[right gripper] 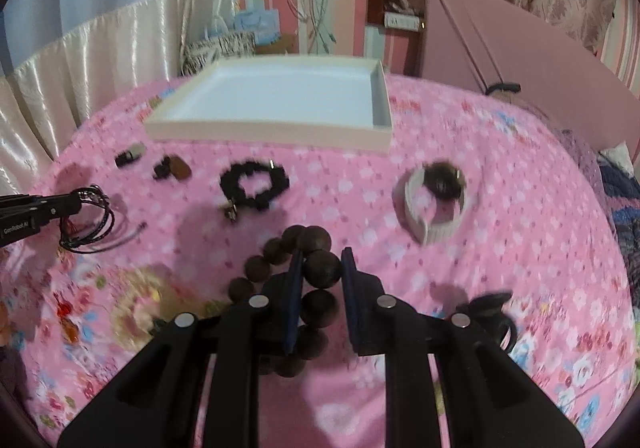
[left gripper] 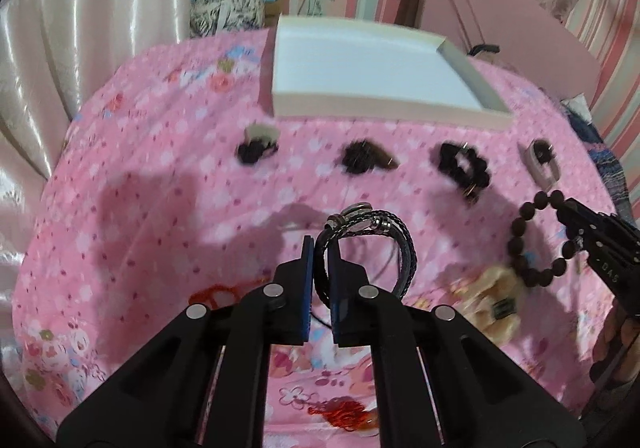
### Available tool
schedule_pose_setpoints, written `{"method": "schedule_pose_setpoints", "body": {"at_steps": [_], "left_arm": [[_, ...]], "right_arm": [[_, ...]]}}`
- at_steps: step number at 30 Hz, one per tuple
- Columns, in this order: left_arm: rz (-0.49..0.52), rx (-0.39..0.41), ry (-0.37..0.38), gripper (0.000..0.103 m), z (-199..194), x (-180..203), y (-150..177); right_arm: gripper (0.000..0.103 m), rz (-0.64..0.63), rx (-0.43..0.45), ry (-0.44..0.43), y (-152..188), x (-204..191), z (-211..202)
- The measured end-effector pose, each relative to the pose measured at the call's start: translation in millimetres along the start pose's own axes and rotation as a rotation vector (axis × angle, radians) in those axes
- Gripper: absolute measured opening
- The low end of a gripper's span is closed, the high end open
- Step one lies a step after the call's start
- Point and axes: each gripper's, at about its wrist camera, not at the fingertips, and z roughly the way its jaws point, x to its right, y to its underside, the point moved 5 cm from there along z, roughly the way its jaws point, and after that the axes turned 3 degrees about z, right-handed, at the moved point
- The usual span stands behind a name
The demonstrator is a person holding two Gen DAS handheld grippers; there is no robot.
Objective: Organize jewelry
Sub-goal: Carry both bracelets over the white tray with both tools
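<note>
My left gripper is shut on a black braided cord bracelet with a silver clasp, held up off the pink floral cloth. From the right wrist view the same bracelet hangs at the left gripper's tip. My right gripper is shut on a brown wooden bead bracelet, which hangs between and below its fingers. That bead bracelet also shows at the right in the left wrist view, pinched by the right gripper. A shallow white tray lies empty at the back.
In a row before the tray lie a black beaded bracelet, small dark trinkets, and a white cuff stand with a dark piece. A cream hair clip and red knotted cords lie nearer. A pink board leans behind.
</note>
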Motion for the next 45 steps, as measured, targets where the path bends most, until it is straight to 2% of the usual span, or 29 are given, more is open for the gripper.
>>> {"method": "schedule_pose_setpoints", "body": {"at_steps": [9,16,24,32,35,40,42,45], "left_arm": [[0.0,0.024,0.009,0.005,3.2,5.9,-53.6],[0.005,0.044,0.009,0.005,17.5,12.4,-112.0],[-0.01,0.024,0.006,0.005,72.1,8.2,-192.7],[-0.062,-0.009,-0.01,0.005,137.5,-7.5,-247.8],[-0.075,-0.026,-0.03,0.005,161.1,-14.2,-257.3],[-0.064,-0.046,-0.071,0.005,193.2,-23.4,-264.1],[-0.048,-0.062,-0.105,0.005,206.2,-25.4,-264.6],[-0.047,-0.075,-0.117,0.005,215.0,-29.2,-261.8]], "right_arm": [[0.019,0.015,0.066,-0.026,-50.8,-1.8,2.0],[0.019,0.023,0.113,-0.032,-110.9,-6.7,14.3],[0.019,0.016,0.11,-0.035,-179.0,-26.7,73.6],[0.019,0.063,0.077,-0.052,-235.9,-25.4,147.2],[0.019,0.058,0.064,-0.033,-243.1,-25.7,175.7],[0.019,0.041,0.02,0.05,-239.7,-17.8,219.3],[0.019,0.055,-0.006,0.076,-237.2,-10.1,231.3],[0.019,0.091,-0.051,0.081,-231.4,-0.1,242.7]]}}
